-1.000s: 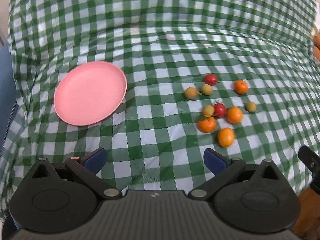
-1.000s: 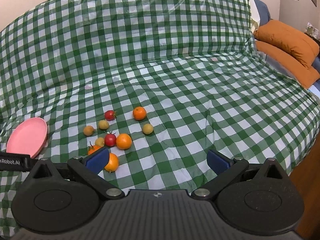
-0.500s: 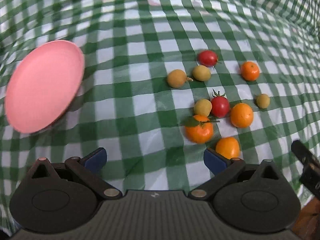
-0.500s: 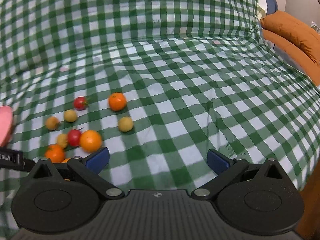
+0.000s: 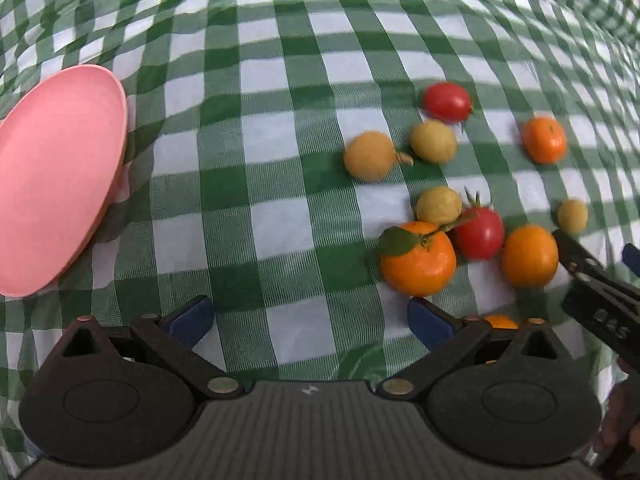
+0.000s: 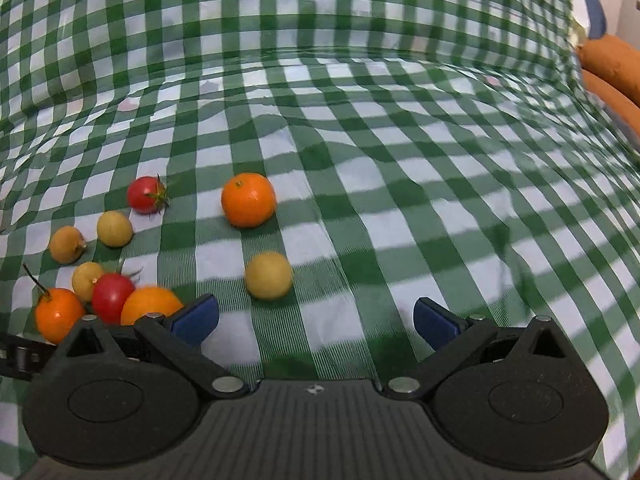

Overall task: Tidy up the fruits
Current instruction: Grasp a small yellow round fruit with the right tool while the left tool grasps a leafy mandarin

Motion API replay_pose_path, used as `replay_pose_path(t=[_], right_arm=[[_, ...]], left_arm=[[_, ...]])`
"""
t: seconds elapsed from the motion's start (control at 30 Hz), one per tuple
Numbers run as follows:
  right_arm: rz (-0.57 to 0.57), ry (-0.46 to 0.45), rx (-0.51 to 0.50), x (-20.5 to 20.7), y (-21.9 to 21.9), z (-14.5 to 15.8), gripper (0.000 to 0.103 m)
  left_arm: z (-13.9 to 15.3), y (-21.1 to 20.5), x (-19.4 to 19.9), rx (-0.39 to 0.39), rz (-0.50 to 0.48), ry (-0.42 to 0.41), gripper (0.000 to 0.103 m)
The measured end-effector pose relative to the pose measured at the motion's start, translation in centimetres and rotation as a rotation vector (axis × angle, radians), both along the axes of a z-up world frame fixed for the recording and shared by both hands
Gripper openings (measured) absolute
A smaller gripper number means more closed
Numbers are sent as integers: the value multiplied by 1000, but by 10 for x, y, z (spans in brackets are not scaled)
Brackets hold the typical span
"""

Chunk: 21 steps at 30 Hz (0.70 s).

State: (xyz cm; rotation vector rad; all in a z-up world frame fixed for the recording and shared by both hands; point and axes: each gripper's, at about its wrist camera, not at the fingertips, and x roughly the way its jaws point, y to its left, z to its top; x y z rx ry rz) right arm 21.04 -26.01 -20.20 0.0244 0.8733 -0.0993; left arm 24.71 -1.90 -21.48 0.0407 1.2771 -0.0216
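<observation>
Several small fruits lie on a green checked cloth. In the left wrist view a leafy orange [image 5: 418, 260] sits just ahead of my right fingertip, with a red tomato [image 5: 479, 233], another orange [image 5: 529, 255] and yellow fruits [image 5: 370, 156] beyond. An empty pink plate [image 5: 56, 176] lies at the left. My left gripper [image 5: 308, 320] is open and empty, low over the cloth. My right gripper [image 6: 316, 320] is open and empty; a yellow fruit [image 6: 268, 276] lies just ahead between its fingers, an orange [image 6: 248, 199] farther on.
The right gripper's body [image 5: 600, 300] shows at the right edge of the left wrist view, close to the fruits. Orange pillows [image 6: 612, 68] lie at the far right. The checked cloth [image 6: 400, 160] is wrinkled and rises at the back.
Both grippers have moved forward and down toward the fruit cluster, which now looks larger and closer. Both stay open. No fruit has moved.
</observation>
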Motion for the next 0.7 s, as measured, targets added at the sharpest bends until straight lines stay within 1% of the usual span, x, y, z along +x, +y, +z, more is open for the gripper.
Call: replay_pose_path(t=[0.03,0.1,0.13,0.17,0.2,0.27,0.33,0.47,0.63,0.67,0.7], right_arm=[[12,-6,-5,5,1,-3,102],[26,-2,-21,12,2,-10,102],[29,-11,-12,14,0,-13,102],[25,-40,8,13,-3,-15,102],[24,-50,10,13,-5,-16,102],[25,-65,12,11,-6,-17,102],[30,-62,6,12,-5,-16,102],[30,-63,9,13,-6,-16,102],[27,-70,6,13,-5,-17,102],[30,-60,-2,12,-5,-16,102],[30,-53,-8,12,-4,-16,102]], left_arm=[[3,2,1,-36,-7,-14,103],[9,5,2,-147,-24,-48,103],[11,6,3,-190,-20,-62,103],[12,6,5,-220,-12,-75,103],[12,5,7,-230,-9,-84,103],[8,1,13,-202,-13,-84,103],[2,-1,16,-154,-16,-58,103],[0,-3,13,-135,-48,-74,103],[-4,-4,19,-119,-42,-69,103],[-3,-5,22,-125,-52,-71,102],[-3,-8,26,-133,-64,-76,97]])
